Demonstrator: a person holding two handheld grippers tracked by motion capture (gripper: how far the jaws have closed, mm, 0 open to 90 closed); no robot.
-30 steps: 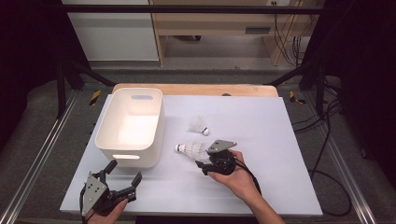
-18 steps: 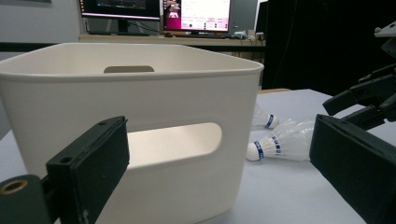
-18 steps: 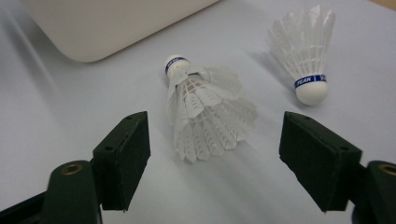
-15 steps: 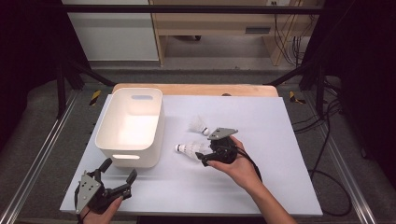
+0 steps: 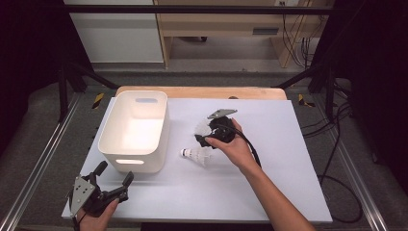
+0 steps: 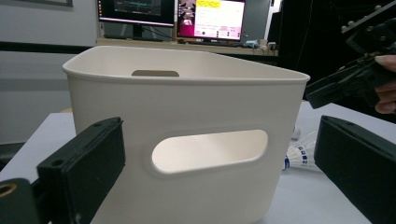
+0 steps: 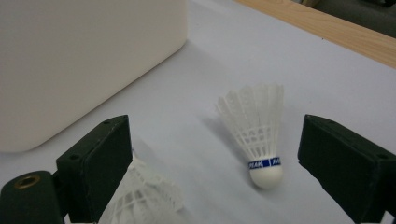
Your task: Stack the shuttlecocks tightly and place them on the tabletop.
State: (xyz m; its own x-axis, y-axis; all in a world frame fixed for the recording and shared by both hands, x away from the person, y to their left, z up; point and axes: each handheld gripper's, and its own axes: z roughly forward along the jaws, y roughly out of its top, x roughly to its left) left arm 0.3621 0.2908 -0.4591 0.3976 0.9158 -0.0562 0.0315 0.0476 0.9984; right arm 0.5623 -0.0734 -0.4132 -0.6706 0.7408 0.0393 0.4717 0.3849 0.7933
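A white feathered shuttlecock lies on its side on the white table, just right of the white bin. A second shuttlecock rests farther back, cork toward my right gripper. That gripper's jaws have just been opening and stand wide apart, touching nothing. The feathers of the near shuttlecock show by its left jaw. In the high view the right gripper hovers over the far shuttlecock. My left gripper is open at the front left corner, facing the bin's handle slot.
A wooden board edge runs behind the white table top. Metal rails flank the table. The right gripper's cable trails over the forearm. Monitors glow beyond the bin.
The right gripper has lifted and moved away from the lying shuttlecock toward the farther one, with its jaws wider. The lying shuttlecock stayed put. The left gripper barely moved.
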